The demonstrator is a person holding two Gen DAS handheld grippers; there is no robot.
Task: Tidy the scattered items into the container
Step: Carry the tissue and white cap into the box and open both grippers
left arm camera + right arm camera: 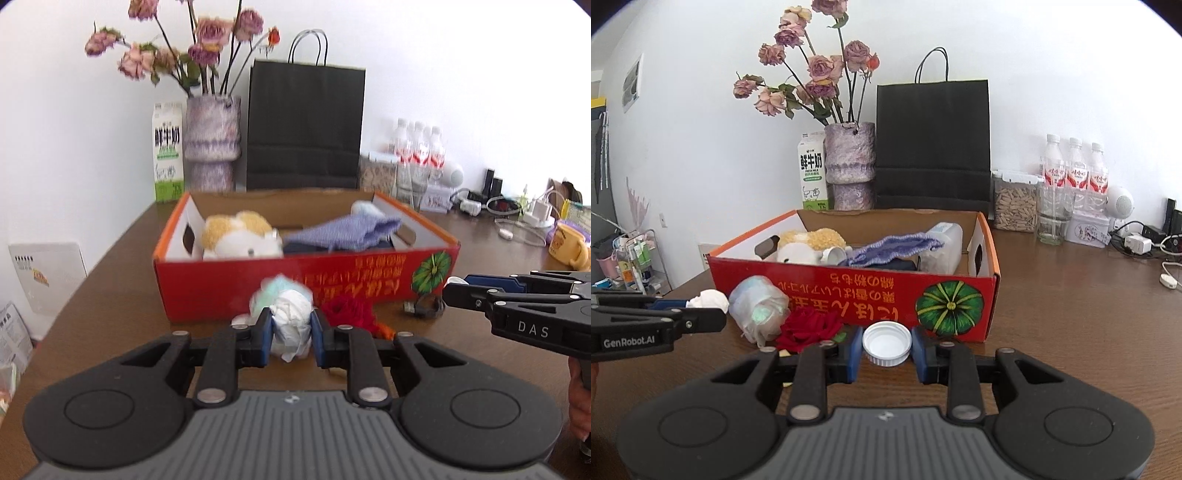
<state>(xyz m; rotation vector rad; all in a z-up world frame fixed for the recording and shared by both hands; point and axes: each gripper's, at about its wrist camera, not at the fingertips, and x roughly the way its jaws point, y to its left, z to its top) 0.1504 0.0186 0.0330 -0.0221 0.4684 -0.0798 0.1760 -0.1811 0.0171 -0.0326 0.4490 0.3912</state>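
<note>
Holding the crumpled white wad (290, 325) in your left fingers (266, 332) and the white cap (886, 343) in your right fingers (851, 350), you face the red box (295, 273) straight ahead, above both.

The surface (1071, 314) looks like dark brown wood with a faint sheen. The box (857, 295) is cardboard — glossy red print outside, raw matt brown and white inside. In it lie a fuzzy plush toy (809, 245), a ribbed lilac knitted cloth (890, 249) and a cloudy translucent plastic bottle (943, 245). The white cap (886, 342) is smooth plastic with a ribbed rim. The crumpled wad (290, 325) seems soft white paper or cloth — hard to tell. The rose (809, 328) looks velvety. Each gripper is matt black plastic with blue pads (854, 350).
</note>
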